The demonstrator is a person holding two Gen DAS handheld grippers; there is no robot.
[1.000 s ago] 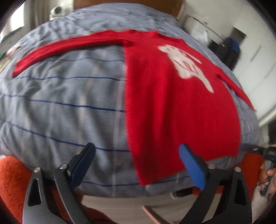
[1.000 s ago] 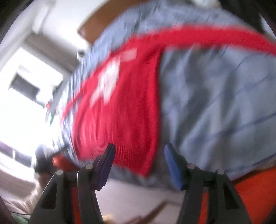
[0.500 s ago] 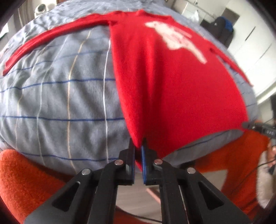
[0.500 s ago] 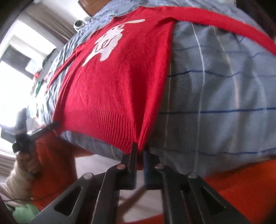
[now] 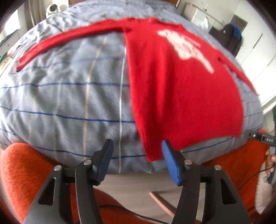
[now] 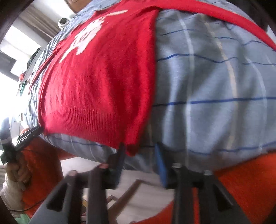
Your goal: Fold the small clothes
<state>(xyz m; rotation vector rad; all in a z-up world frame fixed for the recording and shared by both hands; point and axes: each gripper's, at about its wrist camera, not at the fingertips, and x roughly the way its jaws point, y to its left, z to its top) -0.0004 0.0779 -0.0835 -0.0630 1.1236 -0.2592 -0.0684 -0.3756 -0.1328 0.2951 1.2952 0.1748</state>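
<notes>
While sweater (image 5: 181, 96) lies flat, cam (image 5: 52, 9) behind bed (image 5: 69, 96).

A sweater (image 5: 181, 96) lies flat on the bed (image 5: 69, 103), its hem along the near edge. One sleeve (image 5: 69, 39) stretches out leftward toward the far edge; the other sleeve (image 5: 241, 74) runs off right.

The knitted long-sleeved sweater (image 5: 181, 96) is bright red with a white motif (image 5: 186, 46) on the chest and a ribbed red hem (image 6: 82, 118). The bed's quilted cover (image 5: 69, 96) is pale grey-blue, crossed by thin dark-blue lines and by white and beige stripes running the other way. The left gripper (image 5: 137, 160) and the right gripper (image 6: 139, 163) are black with blue pads. The person's fleece trousers (image 5: 20, 174) are orange-red.
</notes>
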